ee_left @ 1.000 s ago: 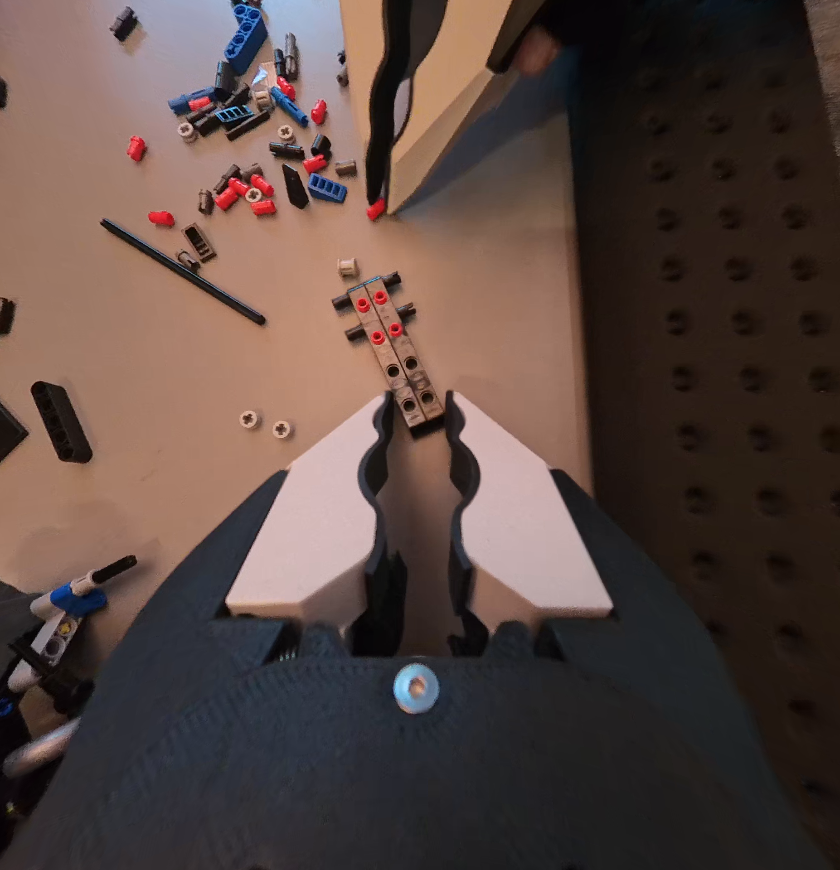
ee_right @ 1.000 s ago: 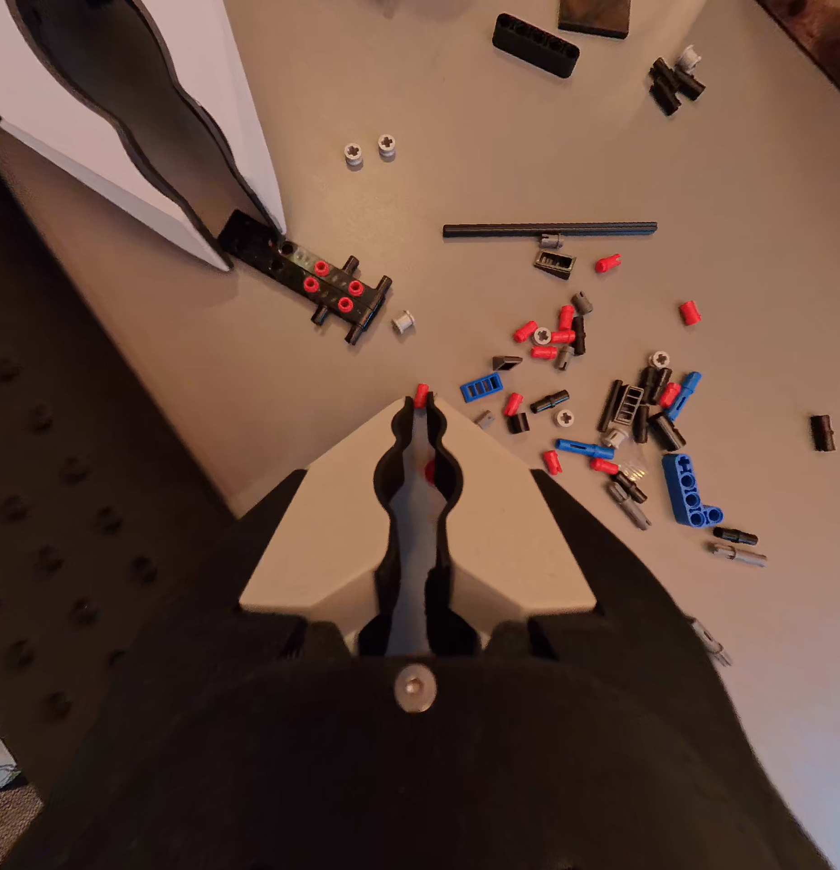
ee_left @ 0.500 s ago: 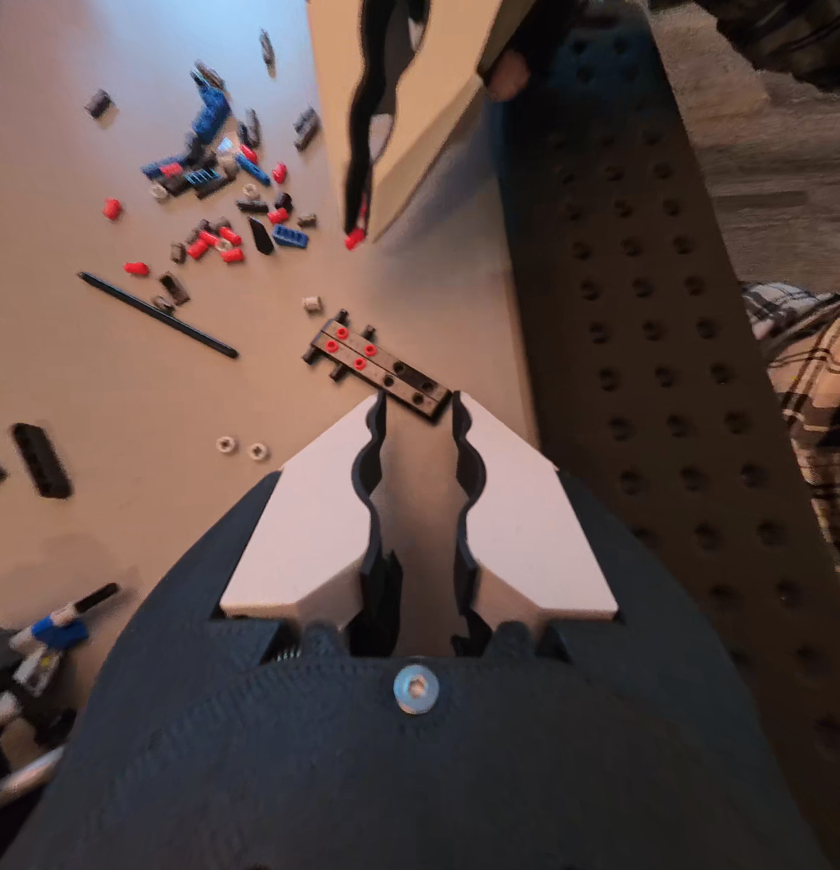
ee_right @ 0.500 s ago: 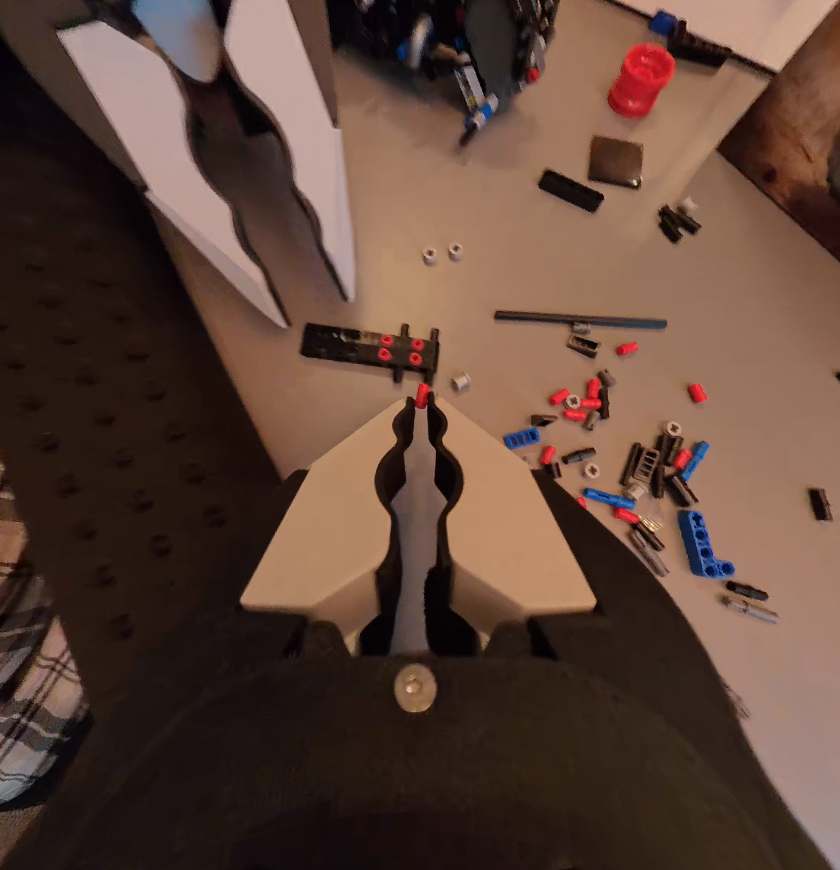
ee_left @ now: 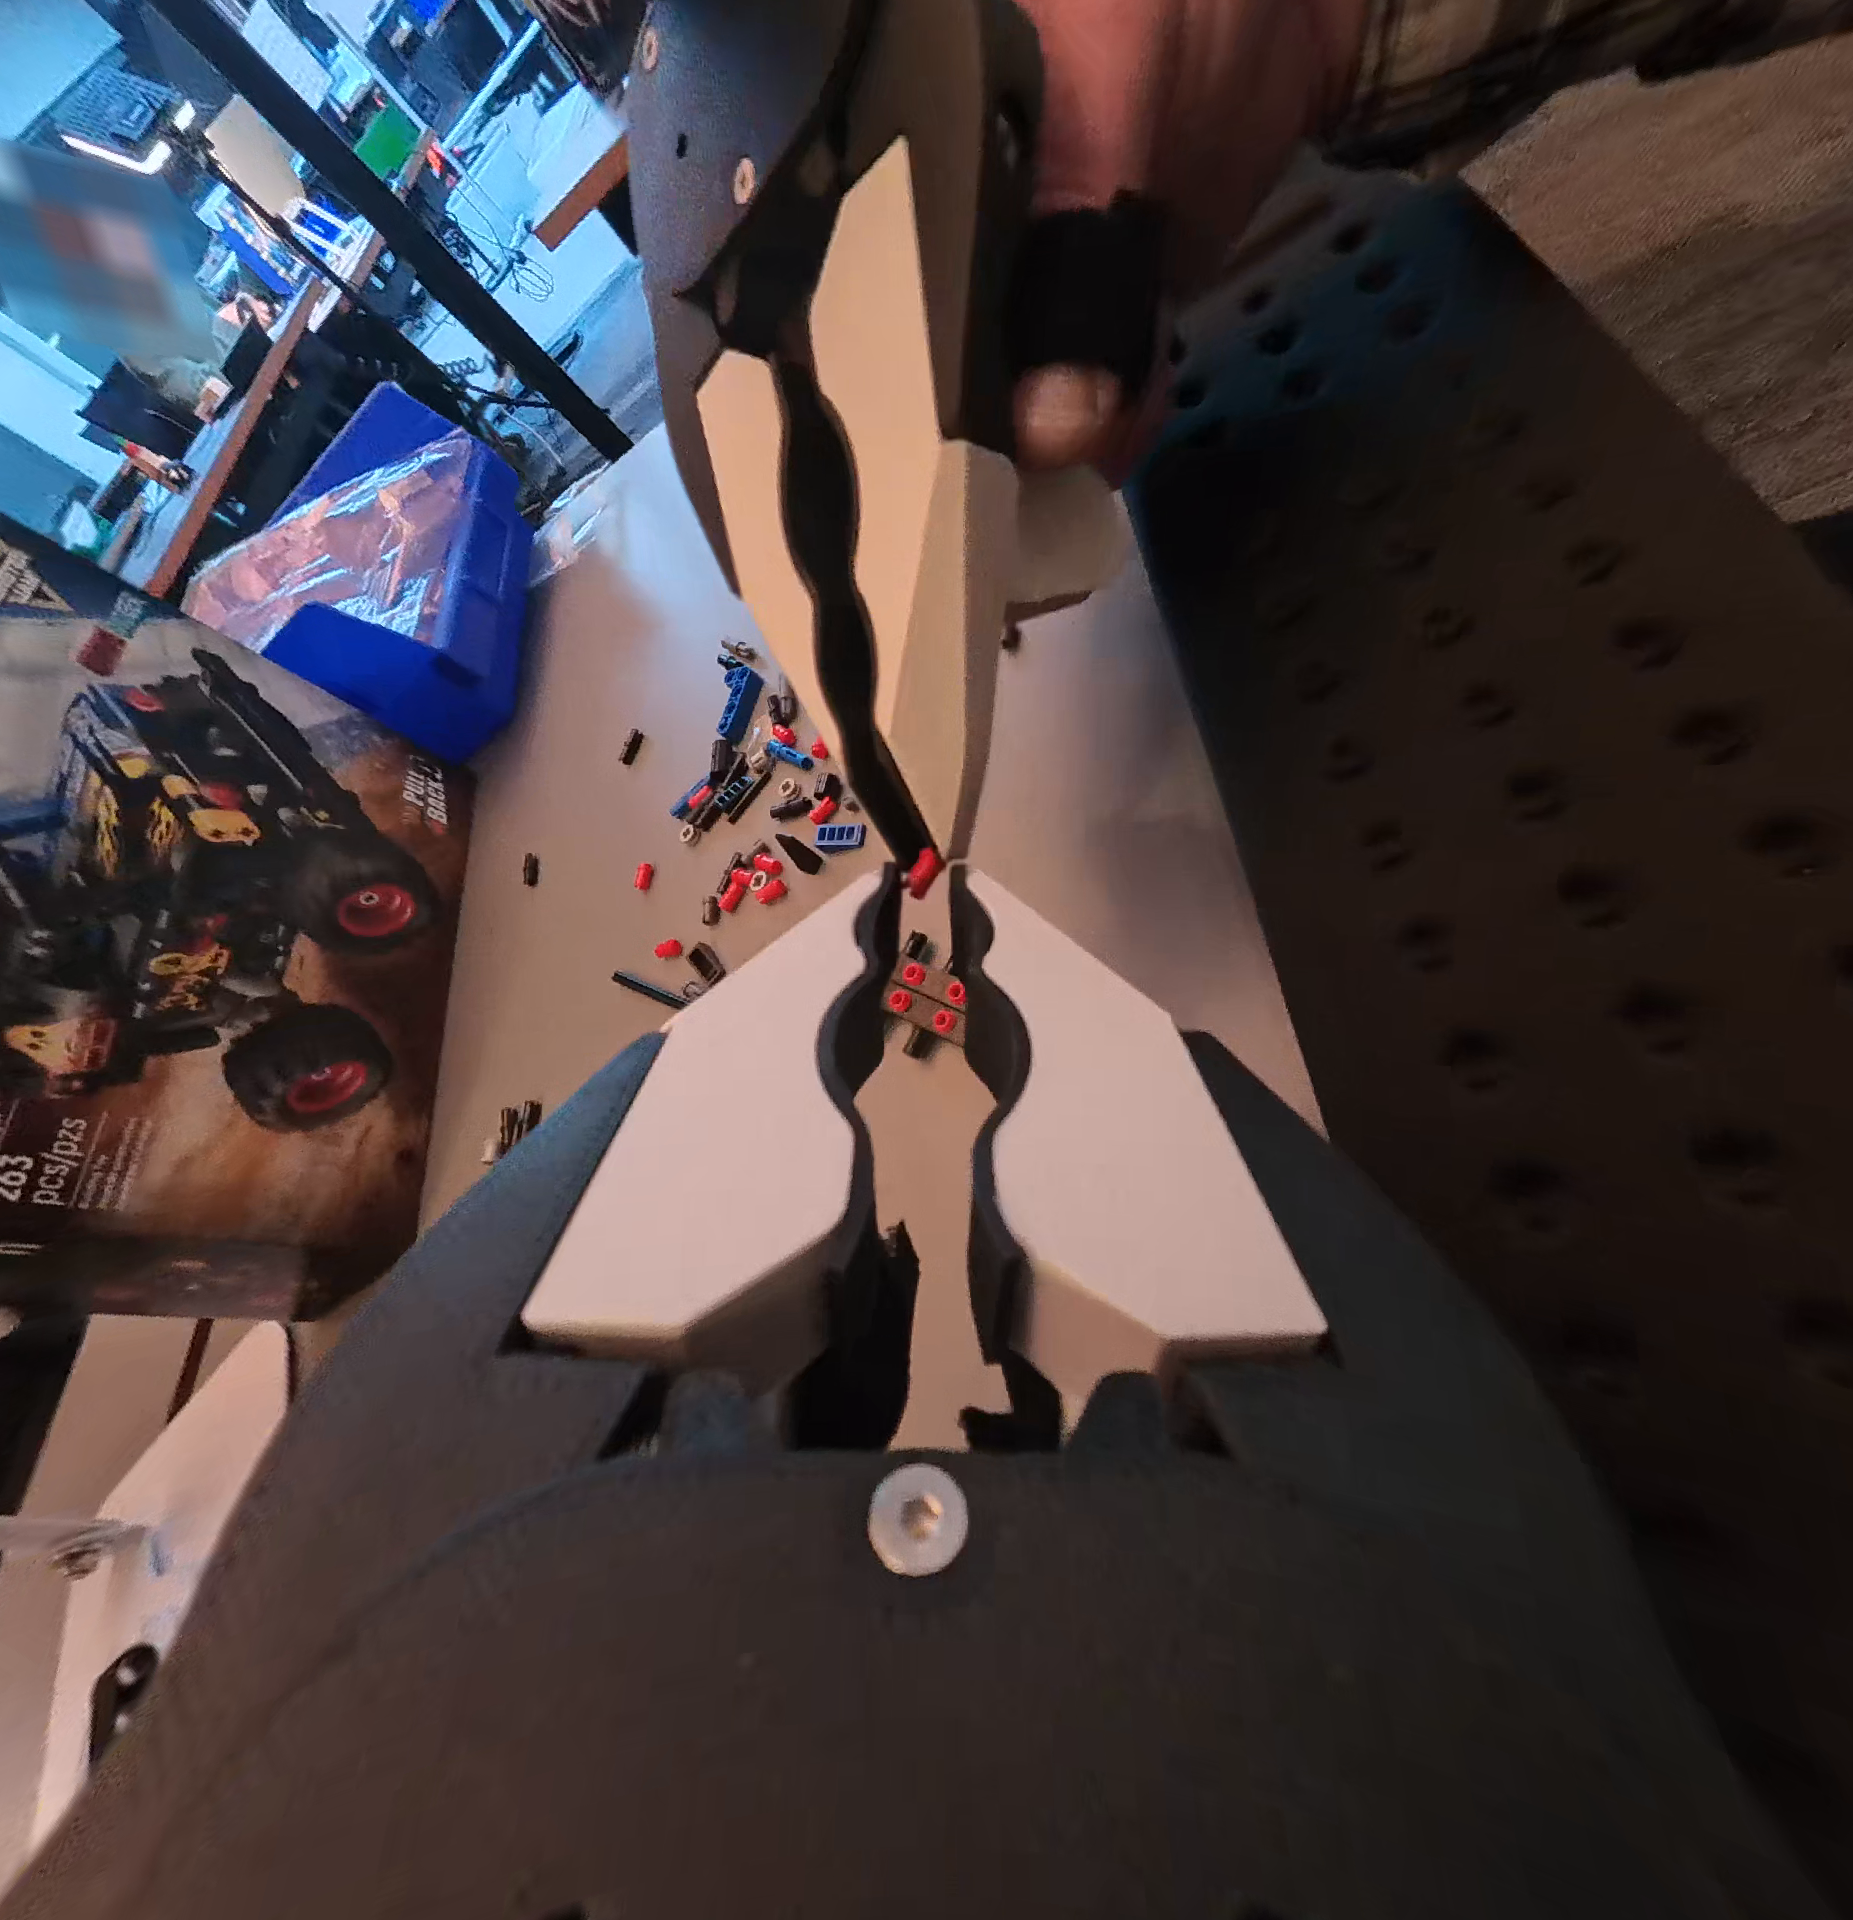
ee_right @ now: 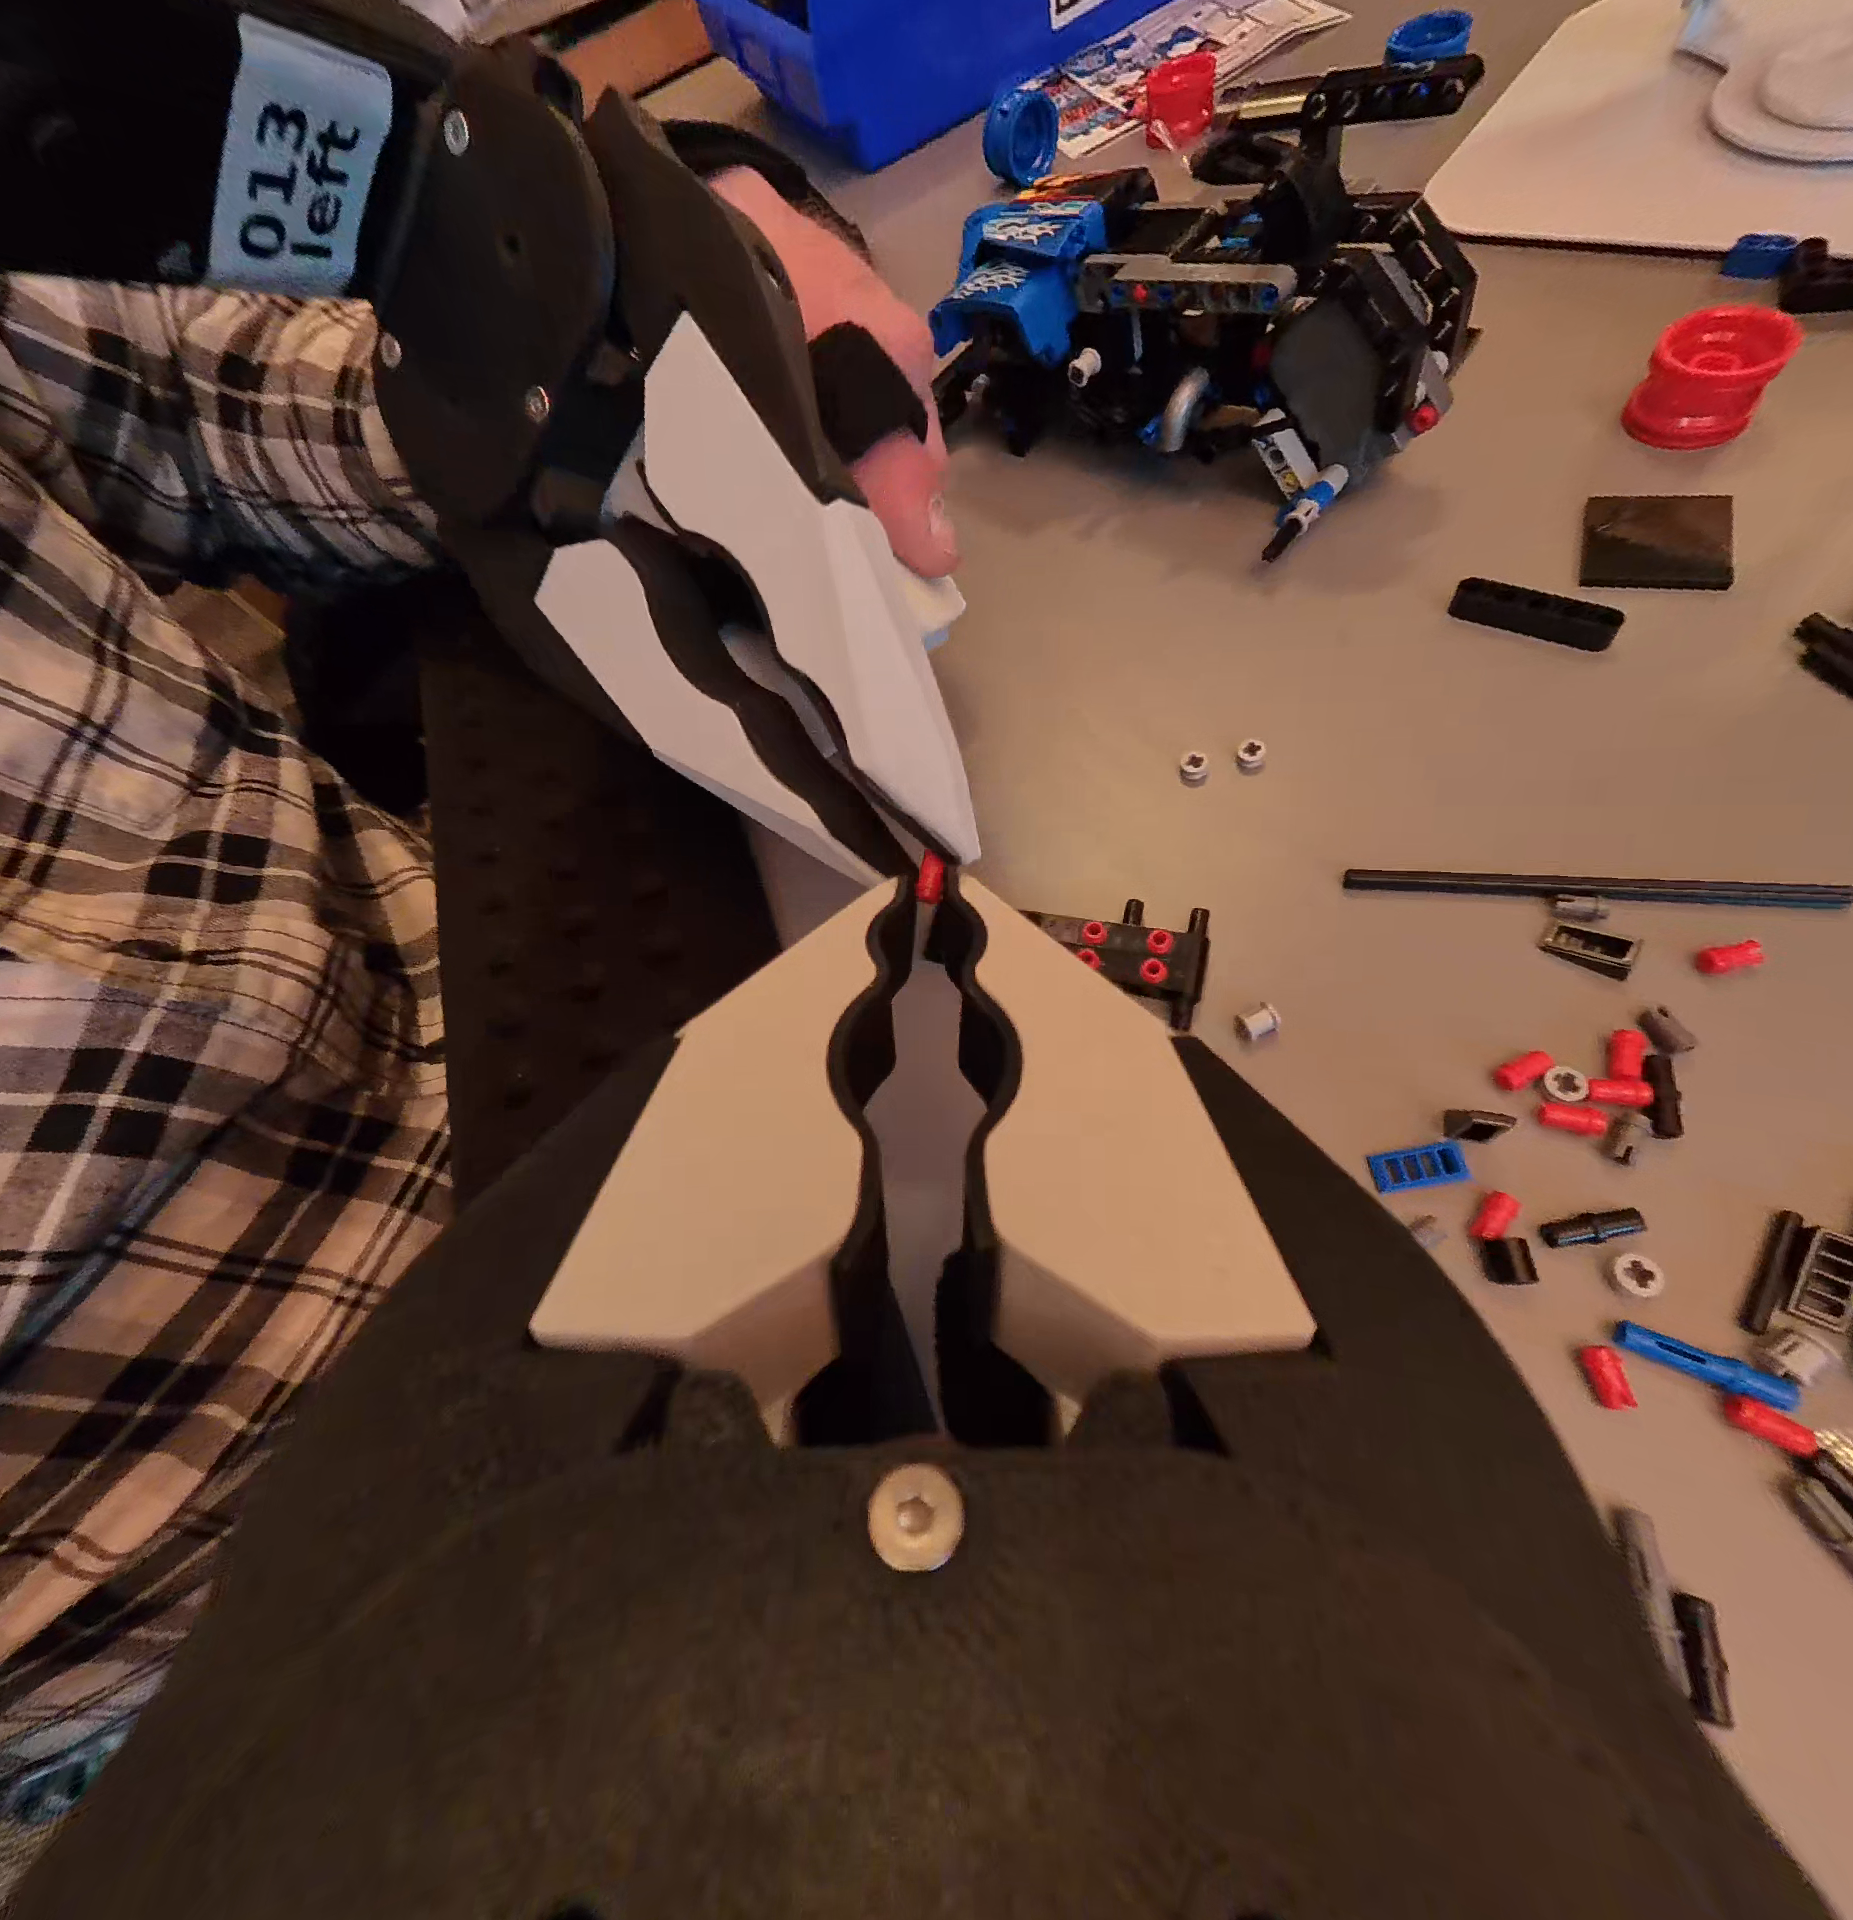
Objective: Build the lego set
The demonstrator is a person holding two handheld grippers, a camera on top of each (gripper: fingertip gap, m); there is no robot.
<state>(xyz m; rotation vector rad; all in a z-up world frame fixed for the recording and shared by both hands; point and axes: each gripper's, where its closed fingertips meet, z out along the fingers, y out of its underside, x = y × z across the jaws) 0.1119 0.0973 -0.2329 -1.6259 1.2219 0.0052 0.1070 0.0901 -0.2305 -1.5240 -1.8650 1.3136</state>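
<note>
Between the tips of the right gripper (ee_right: pixel 930 896) sits a small red pin (ee_right: pixel 931 876), pinched end-on so that its free end pokes out past the fingertips. Right tongs: clenched on the pin. The left gripper (ee_left: pixel 922 883) comes tip to tip with it; its fingers stand a little apart, released, with nothing between them, and the pin shows just at their mouth (ee_left: pixel 922 871). Whether the left tips touch the pin cannot be told.

Below and just beyond the meeting tips lies the black beam assembly (ee_right: pixel 1140 951) on the grey table (ee_right: pixel 1317 675), flat, with four red pin heads set in it and black pegs sticking out at its sides. In the left wrist view it shows through the gap between the left fingers (ee_left: pixel 927 1003). A small grey bushing (ee_right: pixel 1257 1022) rests just right of the assembly.

Farther right of the right tongs: a scatter of loose parts (ee_right: pixel 1587 1101), red, black, blue and grey, and a long black axle (ee_right: pixel 1597 888) lying crosswise. Two grey round bushings (ee_right: pixel 1223 761) sit side by side beyond the tips. Well beyond, a partly built blue and black vehicle (ee_right: pixel 1213 312), with a red wheel hub (ee_right: pixel 1711 379) to its right.

Left of the left tongs stands the set box (ee_left: pixel 195 935), with a blue bin (ee_left: pixel 402 613) behind it. A dark perforated mat (ee_left: pixel 1576 831) borders the table on their right.
</note>
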